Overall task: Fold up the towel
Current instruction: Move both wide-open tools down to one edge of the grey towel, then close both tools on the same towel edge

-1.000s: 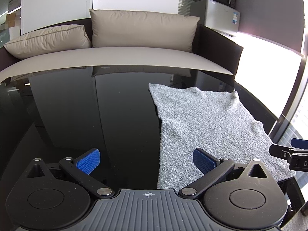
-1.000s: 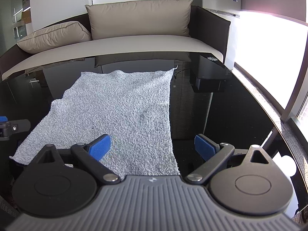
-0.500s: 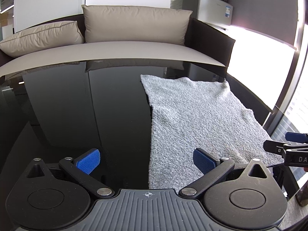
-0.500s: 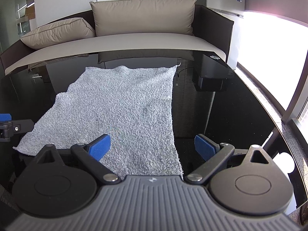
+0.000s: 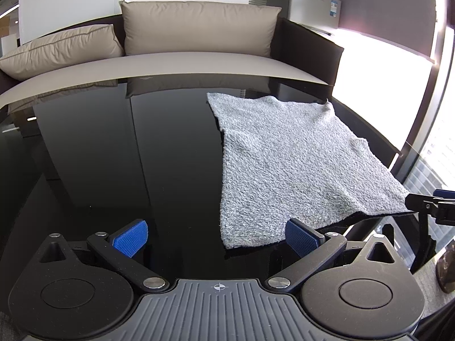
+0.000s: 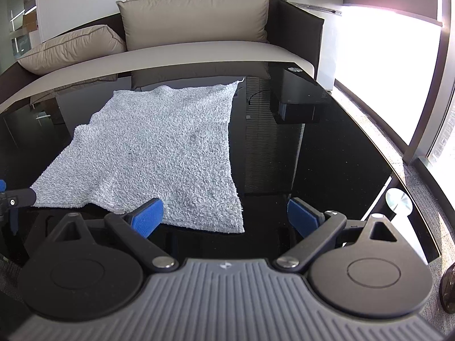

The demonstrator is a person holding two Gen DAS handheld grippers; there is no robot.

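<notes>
No writing can be read on either tool. The left gripper (image 5: 216, 237) is spread wide, empty, its right pad (image 5: 301, 240) at the near edge of the grey towel (image 5: 295, 167). The right gripper (image 6: 226, 216) gapes wide too, its left pad (image 6: 148, 217) over the near hem. The towel lies flat on the black glass table (image 5: 99, 153) ahead, now further from both grippers than a second ago. Beyond stands the beige sofa (image 5: 196, 28); the fridge (image 5: 315, 5) label is illegible

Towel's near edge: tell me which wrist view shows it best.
Right wrist view: the towel shows its whole near edge between the open right gripper's pads. The left wrist view catches only one near corner beside the left gripper.
</notes>
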